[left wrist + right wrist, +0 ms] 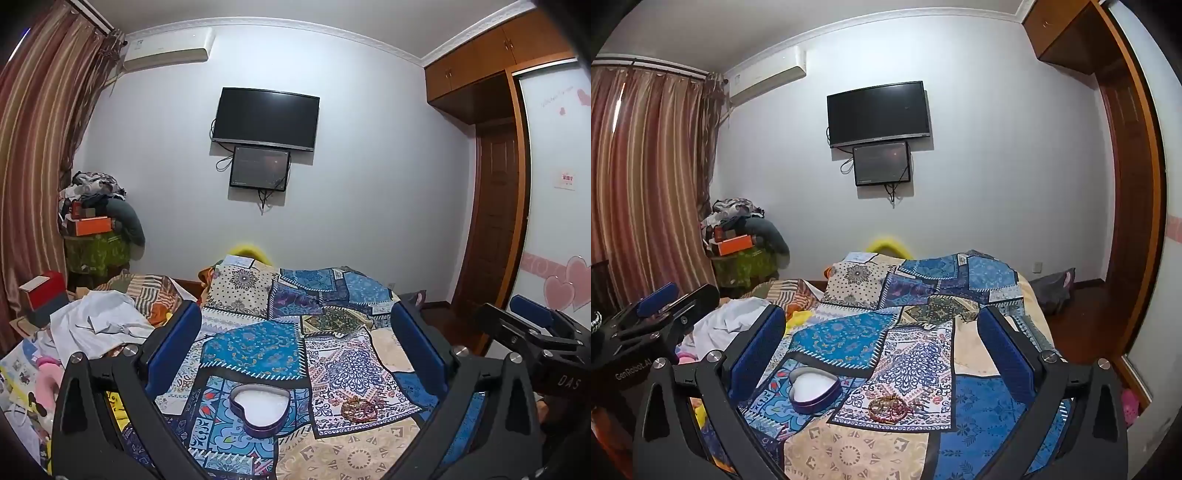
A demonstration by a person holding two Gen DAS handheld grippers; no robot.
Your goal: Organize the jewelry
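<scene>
**Mei:** So, where is the jewelry lying right now?

**Tao:** A small tangle of bracelets (357,406) is resting on the patchwork bedspread (258,343), on a white-and-blue patterned patch. From the right wrist view it is showing as reddish and gold rings (891,408) bunched together.

**Mei:** And the box?

**Tao:** A heart-shaped box (259,409), purple-walled with a white lining, is sitting open just to the left of the bracelets, near them but not touching. Its lining is looking bare.

**Mei:** What are the tools doing?

**Tao:** The left tool (295,347) is hanging above the bed with its blue pads (173,341) spread wide, gripping nothing; the box is lying between them in its own view. The right tool (886,350) is likewise gaping wide and carrying nothing, with both box and bracelets showing between its fingers.

**Mei:** Anything else around?

**Tao:** A dark television (879,112) is hanging on the wall with a smaller screen (881,163) under it, striped curtains (646,177) are covering the left side, and crumpled white cloth (99,321) is lying at the bed's left edge.
</scene>
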